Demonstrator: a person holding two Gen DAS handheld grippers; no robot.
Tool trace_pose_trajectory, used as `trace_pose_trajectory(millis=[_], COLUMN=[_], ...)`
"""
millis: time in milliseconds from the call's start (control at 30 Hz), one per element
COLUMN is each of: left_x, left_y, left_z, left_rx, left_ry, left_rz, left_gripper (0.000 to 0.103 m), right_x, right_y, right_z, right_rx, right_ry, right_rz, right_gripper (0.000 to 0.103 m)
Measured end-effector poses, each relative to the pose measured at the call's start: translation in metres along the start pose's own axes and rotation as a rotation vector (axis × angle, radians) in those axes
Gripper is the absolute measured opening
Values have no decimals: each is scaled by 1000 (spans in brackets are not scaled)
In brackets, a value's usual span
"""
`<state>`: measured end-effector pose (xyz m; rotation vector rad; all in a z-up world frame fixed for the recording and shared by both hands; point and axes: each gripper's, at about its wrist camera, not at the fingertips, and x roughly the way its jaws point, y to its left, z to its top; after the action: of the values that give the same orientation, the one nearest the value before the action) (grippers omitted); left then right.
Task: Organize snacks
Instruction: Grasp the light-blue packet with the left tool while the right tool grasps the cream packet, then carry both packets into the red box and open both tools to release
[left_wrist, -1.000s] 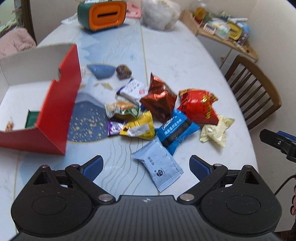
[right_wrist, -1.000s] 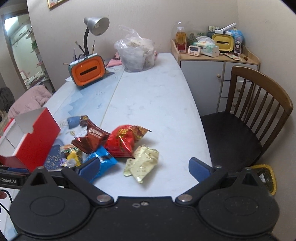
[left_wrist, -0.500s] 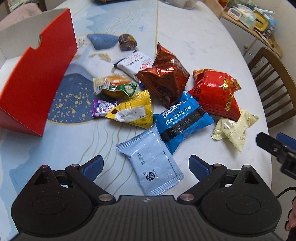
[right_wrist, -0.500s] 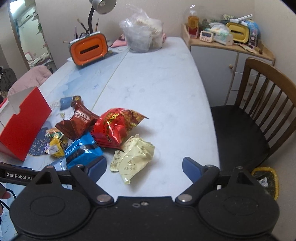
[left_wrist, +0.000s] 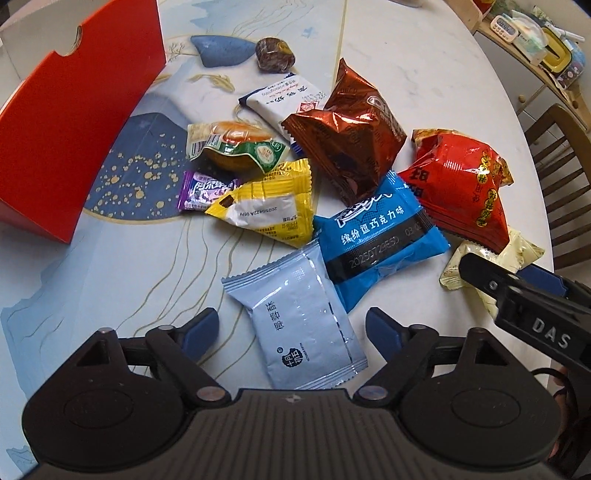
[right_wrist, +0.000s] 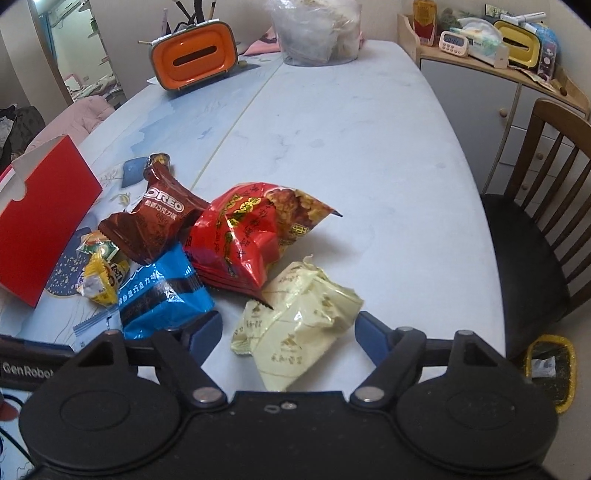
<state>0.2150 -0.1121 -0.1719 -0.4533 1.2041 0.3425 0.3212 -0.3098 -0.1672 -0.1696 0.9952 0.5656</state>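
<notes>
Several snack packets lie in a heap on the table. My left gripper (left_wrist: 293, 328) is open, its fingers on either side of a pale blue packet (left_wrist: 299, 325). My right gripper (right_wrist: 290, 330) is open around a cream packet (right_wrist: 295, 325), which also shows in the left wrist view (left_wrist: 517, 251). Beyond lie a blue packet (left_wrist: 376, 240), a red bag (right_wrist: 247, 236), a brown Oreo bag (right_wrist: 155, 218), a yellow packet (left_wrist: 273, 206), a purple candy (left_wrist: 203, 186), a green and orange packet (left_wrist: 236, 146) and a white packet (left_wrist: 284, 96). A red box (left_wrist: 74, 122) stands open at the left.
An orange tissue holder (right_wrist: 194, 61) and a clear plastic bag (right_wrist: 316, 31) stand at the table's far end. A wooden chair (right_wrist: 535, 221) is at the right. A cabinet (right_wrist: 480, 74) with clutter stands behind it. A brown wrapped sweet (left_wrist: 275, 55) lies near the box.
Both grippers have moved forward and down toward the heap. The left now straddles the pale blue packet, the right the cream packet. Both stay open.
</notes>
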Motion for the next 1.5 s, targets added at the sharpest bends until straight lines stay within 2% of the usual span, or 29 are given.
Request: trace_pose_trajectory(millis=[100,200,267,367,433,533,600,833,1233,1500], left_x=[0,-2,-3,-6,-8,-9,-9,-10,-24,-57], left_y=[-2,-5,-5,-6,-6,-3,-1,7,27,28], left_z=[0,-2,-3,-4,-5,-5,-5,-6,-11,-13], left_rx=[-1,14,19,27,31,32,27,5,-43,-4], left_ry=[-3,-16,-21,-28,-33,-34,-32,-28,-44,-101], left_rz=[8,33,38,41,38,30,18,-4,-20,-22], left_gripper=[86,75,73,65,54,50,48,46,46,46], right_x=[6,9,10,10,9,7,6,-2,-31,-65], right_y=[0,-1,-1,0,-1,-1,-2,-1,-9,-4], right_z=[1,1,0,-1,-2,-4,-6,-11,-33,-37], right_rx=[3,8,7,2,2,1,7,11,68,66], right_ry=[6,11,15,8,4,-4,-10,-20,-27,-56], right_rz=[3,5,9,10,10,9,14,23,13,37], right_gripper=[76,70,65,63,60,56,50,35,34,34])
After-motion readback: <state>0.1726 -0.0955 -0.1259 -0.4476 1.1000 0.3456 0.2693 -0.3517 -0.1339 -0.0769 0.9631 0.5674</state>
